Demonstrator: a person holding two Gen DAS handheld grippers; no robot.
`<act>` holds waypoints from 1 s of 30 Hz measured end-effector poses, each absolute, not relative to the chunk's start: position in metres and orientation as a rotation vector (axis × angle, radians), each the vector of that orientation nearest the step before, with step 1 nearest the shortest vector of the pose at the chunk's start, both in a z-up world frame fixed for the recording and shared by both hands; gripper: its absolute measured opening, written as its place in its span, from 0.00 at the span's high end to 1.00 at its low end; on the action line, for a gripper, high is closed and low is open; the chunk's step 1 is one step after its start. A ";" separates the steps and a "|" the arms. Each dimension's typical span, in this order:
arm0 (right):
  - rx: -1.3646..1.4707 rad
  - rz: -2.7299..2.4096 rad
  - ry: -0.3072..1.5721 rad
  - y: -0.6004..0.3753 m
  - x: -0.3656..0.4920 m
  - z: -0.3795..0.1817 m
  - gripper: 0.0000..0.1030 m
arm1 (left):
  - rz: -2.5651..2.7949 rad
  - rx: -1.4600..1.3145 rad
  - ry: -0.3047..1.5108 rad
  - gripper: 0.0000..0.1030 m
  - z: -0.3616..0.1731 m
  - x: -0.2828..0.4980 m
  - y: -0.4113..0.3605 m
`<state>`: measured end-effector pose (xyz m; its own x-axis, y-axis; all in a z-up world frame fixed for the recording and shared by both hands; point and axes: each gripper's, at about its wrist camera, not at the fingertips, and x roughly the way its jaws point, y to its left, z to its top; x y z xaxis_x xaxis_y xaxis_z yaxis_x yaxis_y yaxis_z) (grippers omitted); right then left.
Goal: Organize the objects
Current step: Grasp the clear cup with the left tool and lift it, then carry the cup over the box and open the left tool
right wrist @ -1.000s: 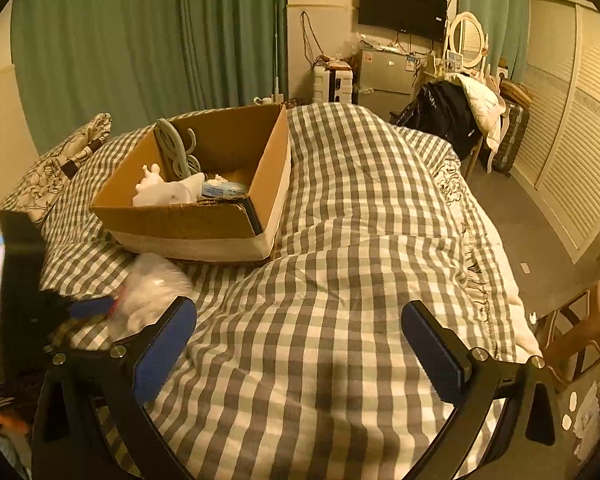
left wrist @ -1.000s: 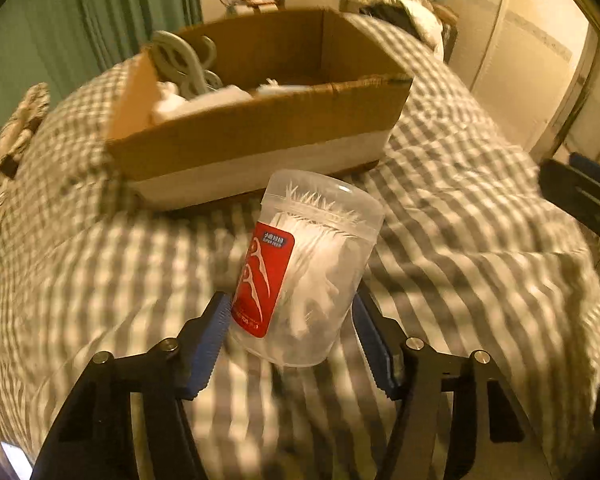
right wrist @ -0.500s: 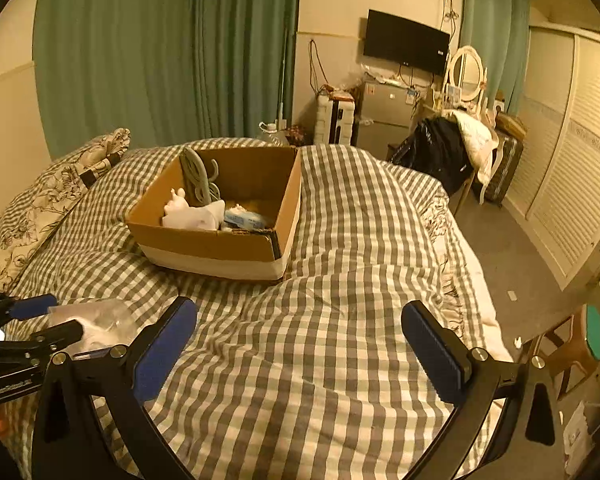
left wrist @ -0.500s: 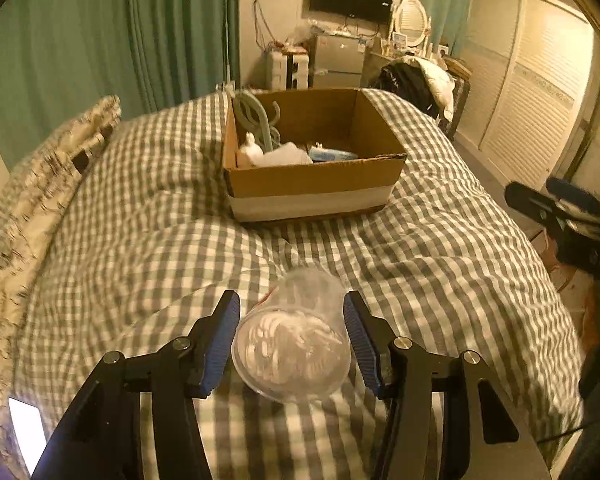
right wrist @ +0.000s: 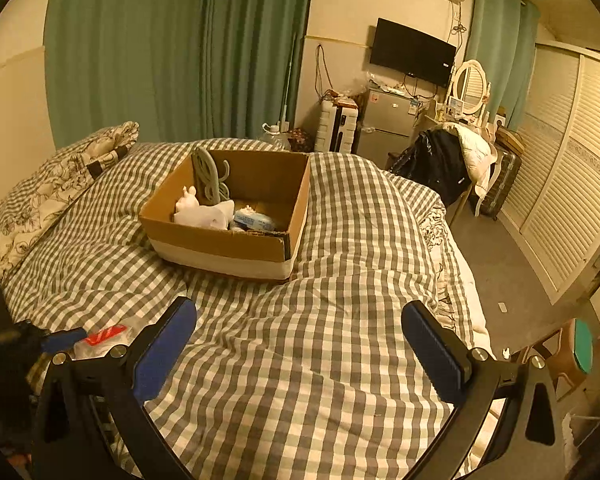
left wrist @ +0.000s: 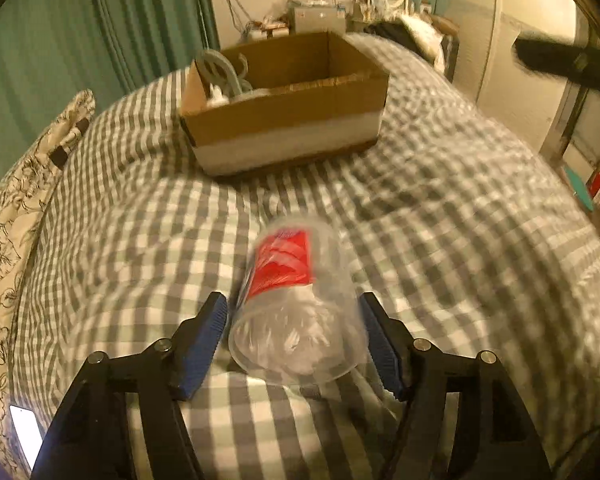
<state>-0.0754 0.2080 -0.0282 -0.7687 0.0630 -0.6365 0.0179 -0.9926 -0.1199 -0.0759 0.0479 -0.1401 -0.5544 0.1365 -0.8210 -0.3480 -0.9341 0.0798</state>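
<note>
A clear plastic jar of floss picks with a red label [left wrist: 296, 300] sits tilted between the blue pads of my left gripper [left wrist: 294, 334], held over the checked bedcover. The jar also shows at the left edge of the right wrist view [right wrist: 104, 338]. An open cardboard box [left wrist: 284, 120] stands further up the bed and holds a grey-green hook-shaped item [right wrist: 210, 176], a white figure [right wrist: 204, 212] and a blue packet [right wrist: 254, 220]. My right gripper [right wrist: 298, 344] is wide open and empty above the cover, in front of the box [right wrist: 224, 244].
A floral pillow [right wrist: 60, 188] lies at the bed's left side. A chair with dark clothes [right wrist: 440, 164], a small fridge [right wrist: 384, 128] and louvred wardrobe doors [right wrist: 560, 184] stand beyond and to the right of the bed. The bed's right edge drops to the floor [right wrist: 496, 256].
The left gripper has tipped the jar from mouth-up to pointing away, red label on top, and the view has shifted toward the box. The right gripper has risen a little and stays open.
</note>
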 end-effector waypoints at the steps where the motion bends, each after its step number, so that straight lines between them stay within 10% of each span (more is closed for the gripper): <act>1: -1.064 2.924 -0.186 0.208 -0.076 -0.029 0.00 | 2.524 -1.308 0.337 0.40 -0.142 -0.077 0.049; 30: -0.785 3.087 -0.162 0.206 -0.198 0.055 0.00 | 2.789 -0.858 0.145 0.40 0.035 -0.235 0.054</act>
